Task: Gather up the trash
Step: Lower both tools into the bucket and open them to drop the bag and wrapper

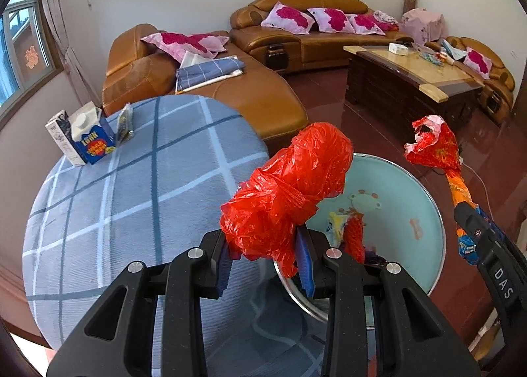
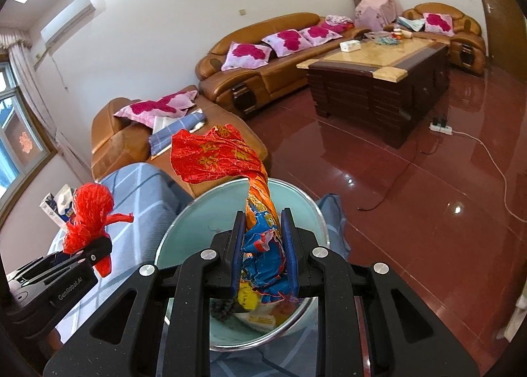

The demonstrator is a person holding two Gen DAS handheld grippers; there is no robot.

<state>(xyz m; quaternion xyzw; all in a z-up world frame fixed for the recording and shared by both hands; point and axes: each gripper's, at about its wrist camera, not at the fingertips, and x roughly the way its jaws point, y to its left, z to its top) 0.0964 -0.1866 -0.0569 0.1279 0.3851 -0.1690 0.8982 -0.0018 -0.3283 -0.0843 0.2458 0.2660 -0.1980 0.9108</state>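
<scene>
A living room with a glossy dark-red tiled floor [image 2: 411, 199] fills both views: tan leather sofas [image 1: 306, 34] with pink floral cushions [image 1: 288, 18] run along the white wall in the upper half of each frame, and a dark wooden coffee table with a beige stone top [image 2: 378, 64] stands on the tiles at the upper right. In the lower left of the left wrist view lies a round table covered with a grey-blue checked cloth [image 1: 131, 196]. Near its far left edge stand a blue and white milk carton [image 1: 90, 136], a white carton [image 1: 61, 140] touching it and a small clear packet [image 1: 125, 125] just beside them.

At the table's right edge sits a pale turquoise enamel basin with a metal rim [image 1: 411, 199]. Some scraps of wrapper [image 2: 257, 311] lie in its bottom.

The left gripper [image 1: 268, 258] is clamped on a crumpled red plastic bag [image 1: 286, 186], its blue pads [image 1: 304, 261] pressing the bag's lower end; the bag stands up above the basin's near left rim. In the right wrist view the same bag [image 2: 89, 215] shows at the lower left of the frame.

The right gripper [image 2: 265, 258] is closed on a twisted red, orange and blue foil wrapper [image 2: 217, 153], gripping its blue lower part, with the red printed end flaring out at frame centre, directly over the basin [image 2: 296, 199]. In the left wrist view this wrapper [image 1: 438, 146] rises at the right edge.
</scene>
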